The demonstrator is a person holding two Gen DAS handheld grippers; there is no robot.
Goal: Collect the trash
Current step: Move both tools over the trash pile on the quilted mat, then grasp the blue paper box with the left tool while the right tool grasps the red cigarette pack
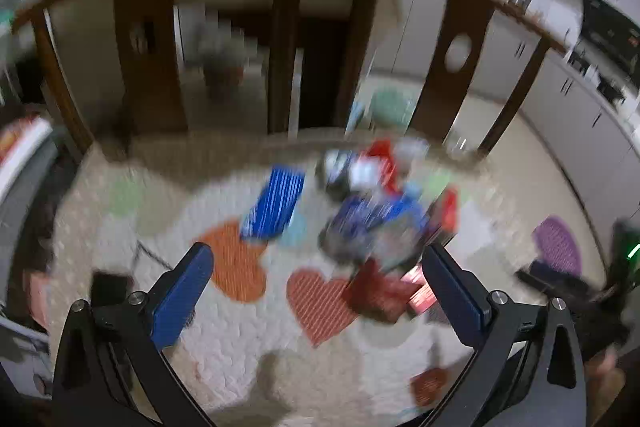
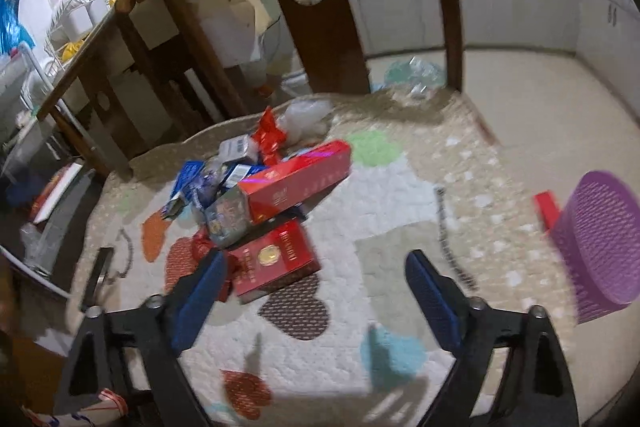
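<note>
Trash pile (image 2: 256, 187) lies on the quilted heart-patterned rug (image 2: 380, 195), at about 11 o'clock from the right gripper (image 2: 314, 287). Its fingers (image 2: 430, 291) are spread, nothing between them; the left finger sits just beside a flat red box (image 2: 276, 259). A long red box (image 2: 296, 179) tops the pile. Purple basket (image 2: 600, 243) stands at 3 o'clock. Left gripper (image 1: 316, 285), view blurred, fingers (image 1: 184, 291) spread and empty; pile (image 1: 376, 211) at 1 o'clock.

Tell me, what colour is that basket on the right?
Purple, with a perforated mesh pattern; the basket shows best in the right wrist view.
</note>
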